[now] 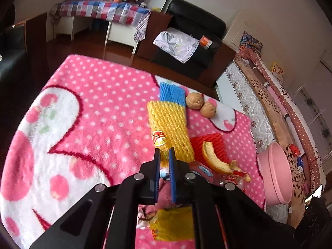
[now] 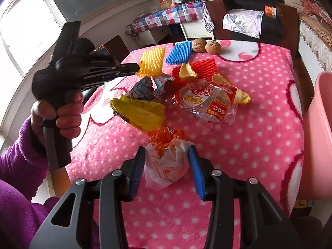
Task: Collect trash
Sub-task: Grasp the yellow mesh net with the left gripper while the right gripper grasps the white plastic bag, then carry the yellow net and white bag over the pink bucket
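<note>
Trash lies heaped mid-blanket point(image 2: 249, 145) so the pink bin point(image 2: 323, 134) at its right edge is close: right gripper point(image 2: 167, 167) gapes wide around an orange-white wrapper point(image 2: 166, 159), left gripper point(image 1: 165, 155) seemingly pinches yellow foam netting point(image 1: 172, 128), nearly closed.

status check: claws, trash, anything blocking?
Left claw shut on yellow foam net. Right claw open around orange-white wrapper. Pink bin right, path unblocked.

Fluffy fleece blanket point(image 2: 259, 145); crinkly glossy plastic wrapper point(image 2: 166, 164); foam-net sleeve point(image 1: 170, 128), probably soft.
</note>
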`<control>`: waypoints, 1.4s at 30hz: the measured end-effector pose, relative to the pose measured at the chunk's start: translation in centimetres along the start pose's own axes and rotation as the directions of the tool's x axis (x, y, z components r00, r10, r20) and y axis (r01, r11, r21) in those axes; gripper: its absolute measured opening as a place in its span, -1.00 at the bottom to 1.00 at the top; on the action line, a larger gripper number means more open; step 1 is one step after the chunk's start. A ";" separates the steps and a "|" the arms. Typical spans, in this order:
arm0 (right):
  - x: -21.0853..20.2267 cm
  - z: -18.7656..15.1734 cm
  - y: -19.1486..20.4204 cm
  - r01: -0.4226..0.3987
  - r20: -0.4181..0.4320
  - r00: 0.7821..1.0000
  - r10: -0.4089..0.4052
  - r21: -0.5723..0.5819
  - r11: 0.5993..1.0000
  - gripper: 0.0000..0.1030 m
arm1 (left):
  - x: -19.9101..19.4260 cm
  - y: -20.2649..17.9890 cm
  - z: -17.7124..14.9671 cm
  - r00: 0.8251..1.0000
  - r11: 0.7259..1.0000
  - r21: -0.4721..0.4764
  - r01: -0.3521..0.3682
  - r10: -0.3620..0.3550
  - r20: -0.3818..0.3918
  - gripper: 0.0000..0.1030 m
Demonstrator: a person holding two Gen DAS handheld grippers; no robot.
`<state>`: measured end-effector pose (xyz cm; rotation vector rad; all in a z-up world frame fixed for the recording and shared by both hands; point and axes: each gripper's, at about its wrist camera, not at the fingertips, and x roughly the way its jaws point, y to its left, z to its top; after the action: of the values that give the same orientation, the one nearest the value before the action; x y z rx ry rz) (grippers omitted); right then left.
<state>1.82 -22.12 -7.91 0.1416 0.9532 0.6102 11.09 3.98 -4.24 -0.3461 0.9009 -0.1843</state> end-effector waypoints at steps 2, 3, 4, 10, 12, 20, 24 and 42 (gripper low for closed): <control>-0.2 -0.1 0.0 -0.004 0.000 1.000 0.004 -0.002 1.000 -0.23 | -1.0 -0.5 -0.3 1.000 1.000 0.017 0.000 -0.001 0.020 -0.86; -0.3 -0.2 0.0 -0.006 -0.001 1.000 0.006 -0.004 1.000 -0.26 | -1.6 -0.6 -0.4 1.000 1.000 0.028 -0.002 0.001 0.028 -0.86; -0.5 -0.3 0.0 -0.008 0.000 1.000 0.008 -0.007 1.000 -0.26 | -2.2 -0.7 -0.5 0.999 0.999 0.041 -0.006 0.004 0.038 -0.86; -2.1 -0.6 0.1 0.000 0.042 0.999 0.001 -0.013 1.000 -0.31 | -4.7 -2.5 -1.5 0.996 0.993 0.116 -0.015 0.005 0.090 -0.86; -2.8 -0.8 -0.2 0.006 0.062 0.998 -0.006 -0.006 1.000 -0.32 | -5.4 -3.2 -1.7 0.995 0.991 0.135 -0.010 -0.004 0.102 -0.86; -5.6 -1.5 -1.9 0.035 0.144 0.989 -0.042 0.050 0.998 -0.32 | -6.8 -5.9 -2.6 0.992 0.982 0.188 0.029 -0.052 0.116 -0.86; -7.1 -1.7 -3.0 0.064 0.186 0.979 -0.077 0.079 0.995 -0.32 | -6.7 -7.5 -3.1 0.992 0.975 0.214 0.054 -0.077 0.101 -0.86; -15.1 -3.1 -12.0 0.232 0.350 0.869 -0.351 0.339 0.912 -0.32 | -3.5 -18.4 -4.9 0.973 0.907 0.359 0.219 -0.230 -0.013 -0.86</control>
<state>-1.95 -40.72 -3.33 0.3609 0.6333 0.1411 4.87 -13.14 2.28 -0.1094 0.7777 -0.5490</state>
